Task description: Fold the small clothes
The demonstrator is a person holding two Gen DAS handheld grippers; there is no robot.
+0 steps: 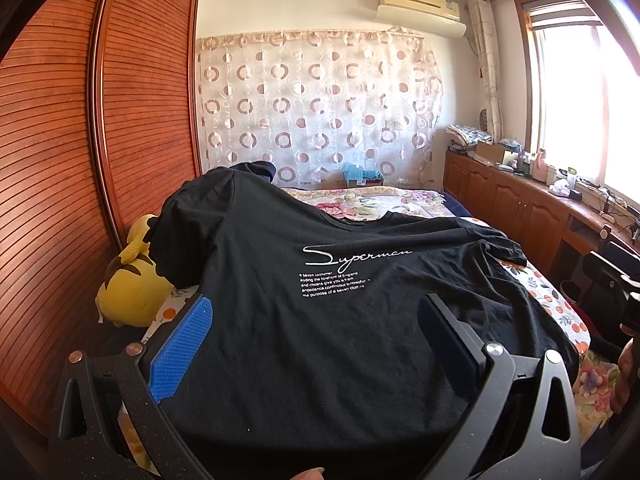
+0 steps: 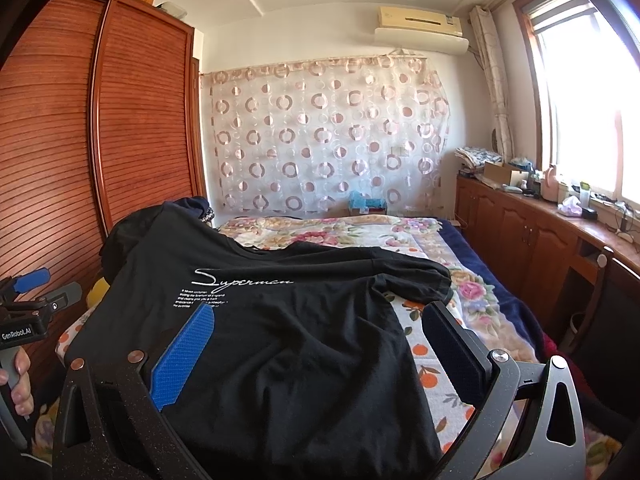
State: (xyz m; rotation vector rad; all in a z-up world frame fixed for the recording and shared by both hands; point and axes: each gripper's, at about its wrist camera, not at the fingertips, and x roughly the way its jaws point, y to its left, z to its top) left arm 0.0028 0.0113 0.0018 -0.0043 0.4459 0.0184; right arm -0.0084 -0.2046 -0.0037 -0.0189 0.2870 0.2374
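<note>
A yellow plush toy (image 1: 132, 280) sits at the bed's (image 2: 440, 256) left edge, partly under the black shirt (image 1: 320, 320). Spread across the bed, the shirt lies beneath both wide-open grippers, left (image 1: 316, 320) and right (image 2: 320, 332).

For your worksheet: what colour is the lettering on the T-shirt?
White lettering on the black T-shirt; clearest in the left wrist view.

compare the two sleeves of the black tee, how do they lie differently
The left sleeve is draped up over a raised pile beside the yellow plush toy; the right sleeve lies flat and low on the floral bedspread. The left one looks bunched, the right one spread out. Both are short and black.
</note>
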